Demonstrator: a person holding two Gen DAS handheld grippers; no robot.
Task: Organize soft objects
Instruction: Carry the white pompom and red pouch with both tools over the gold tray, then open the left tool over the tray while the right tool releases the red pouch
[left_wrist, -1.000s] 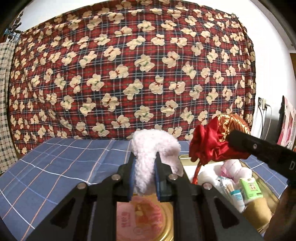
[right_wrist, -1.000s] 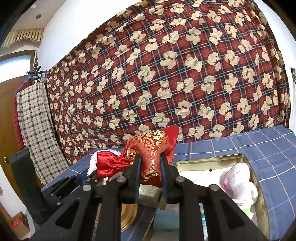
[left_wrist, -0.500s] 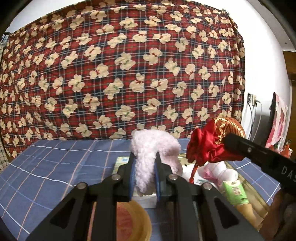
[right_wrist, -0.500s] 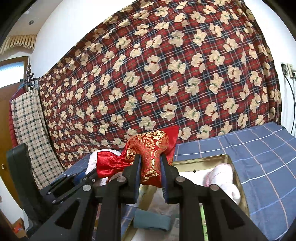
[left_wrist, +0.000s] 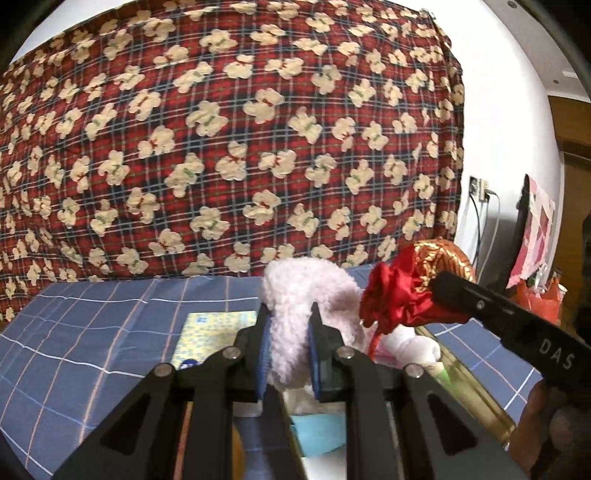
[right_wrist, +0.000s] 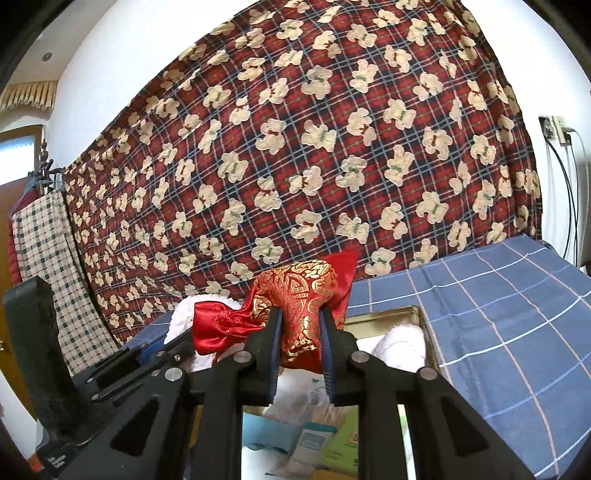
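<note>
My left hand-held gripper (left_wrist: 289, 345) pinches a white fluffy toy (left_wrist: 303, 295). My right hand-held gripper (right_wrist: 300, 345) pinches a red brocade pouch (right_wrist: 295, 317); an open tin (right_wrist: 424, 325) sits just below both.

red-gold pouch (right_wrist: 306, 314), pale pink plush (left_wrist: 295, 314)

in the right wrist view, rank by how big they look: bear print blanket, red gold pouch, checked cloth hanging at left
1. bear print blanket, by far
2. checked cloth
3. red gold pouch, though it sits close to the camera in the right tongs, so its true size is unsure
</note>
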